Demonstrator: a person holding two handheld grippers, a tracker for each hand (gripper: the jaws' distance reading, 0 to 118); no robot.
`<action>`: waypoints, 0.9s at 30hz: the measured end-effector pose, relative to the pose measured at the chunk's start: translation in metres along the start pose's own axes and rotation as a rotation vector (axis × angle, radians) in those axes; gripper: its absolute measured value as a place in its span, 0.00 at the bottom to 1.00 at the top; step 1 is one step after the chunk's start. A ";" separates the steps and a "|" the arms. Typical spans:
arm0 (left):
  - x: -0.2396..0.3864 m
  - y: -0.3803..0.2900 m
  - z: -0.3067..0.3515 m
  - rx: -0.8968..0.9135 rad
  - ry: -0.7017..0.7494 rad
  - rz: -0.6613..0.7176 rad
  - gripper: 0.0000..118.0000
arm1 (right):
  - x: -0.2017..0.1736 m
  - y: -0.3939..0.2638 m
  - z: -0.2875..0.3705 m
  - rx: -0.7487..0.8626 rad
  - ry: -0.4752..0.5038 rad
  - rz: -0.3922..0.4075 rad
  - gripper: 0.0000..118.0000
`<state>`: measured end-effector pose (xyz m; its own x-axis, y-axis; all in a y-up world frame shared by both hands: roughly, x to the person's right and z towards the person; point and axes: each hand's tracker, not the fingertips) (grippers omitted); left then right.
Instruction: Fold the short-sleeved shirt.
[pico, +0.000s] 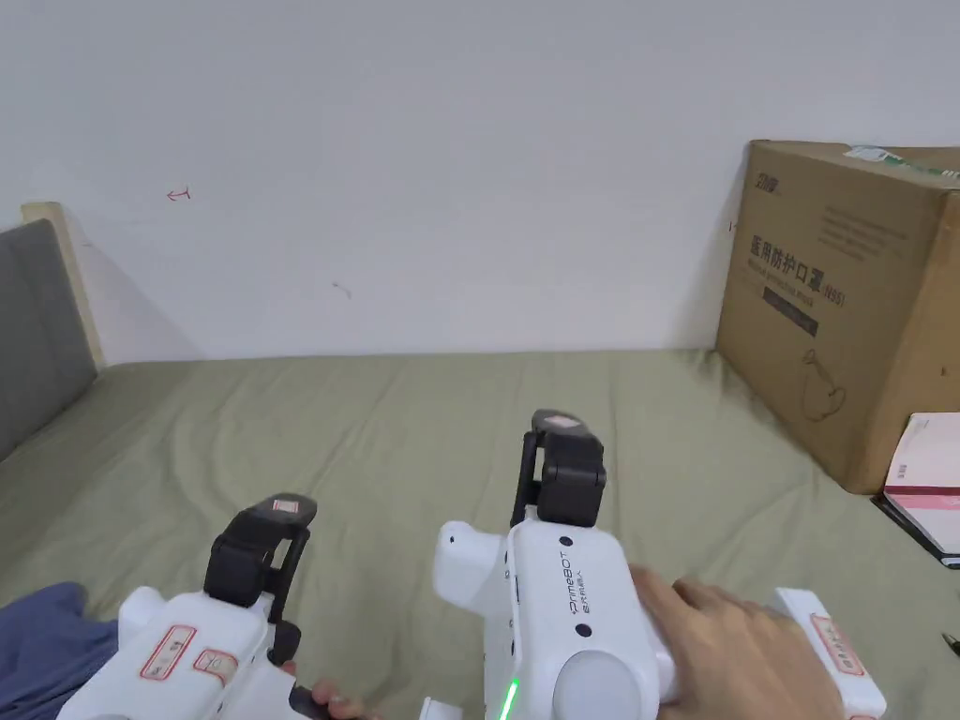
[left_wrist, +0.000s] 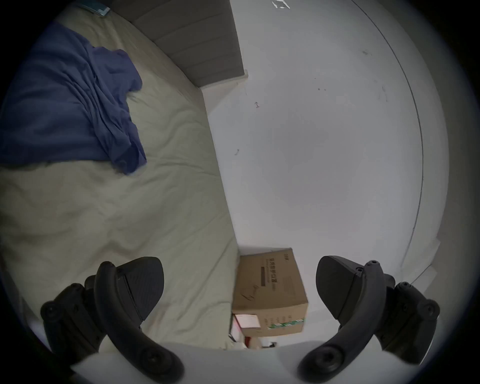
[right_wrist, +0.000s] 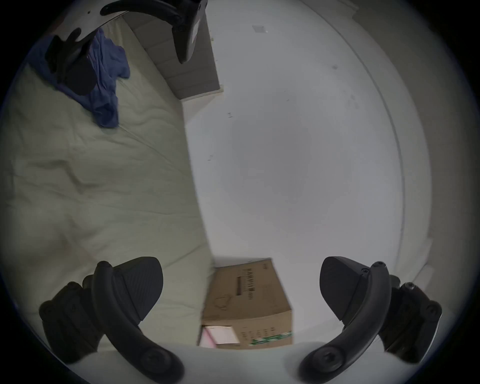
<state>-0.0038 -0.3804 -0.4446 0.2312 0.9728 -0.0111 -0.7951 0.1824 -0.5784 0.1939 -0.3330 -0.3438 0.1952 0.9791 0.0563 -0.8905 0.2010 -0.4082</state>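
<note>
Bed sheet (pico: 394, 422) lies open ahead of both grippers. Cardboard box (pico: 844, 300) blocks the far right corner, a flat carton (pico: 923, 478) beside it. Crumpled shirt (left_wrist: 65, 98) occupies the left; wall (pico: 422, 169) closes the back.

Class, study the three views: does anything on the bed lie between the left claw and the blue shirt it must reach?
Nothing visible does. The blue shirt lies crumpled on the green sheet, and only bare, wrinkled sheet separates it from the open left claw. The cardboard box stands on the opposite side.
</note>
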 end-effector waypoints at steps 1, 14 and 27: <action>0.006 -0.002 0.001 0.031 0.024 -0.046 0.99 | 0.004 0.000 -0.001 -0.011 0.027 -0.055 1.00; 0.121 -0.053 0.019 0.226 0.125 -1.506 1.00 | 0.036 -0.113 -0.013 -0.292 0.048 -1.600 1.00; 0.120 -0.042 0.018 0.141 0.107 -1.358 0.93 | 0.064 -0.081 0.002 -0.160 -0.157 -1.220 1.00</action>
<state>0.0466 -0.2690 -0.4068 0.9041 0.0047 0.4272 0.0411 0.9944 -0.0979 0.2772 -0.2869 -0.3058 0.7997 0.1503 0.5812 -0.0997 0.9880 -0.1182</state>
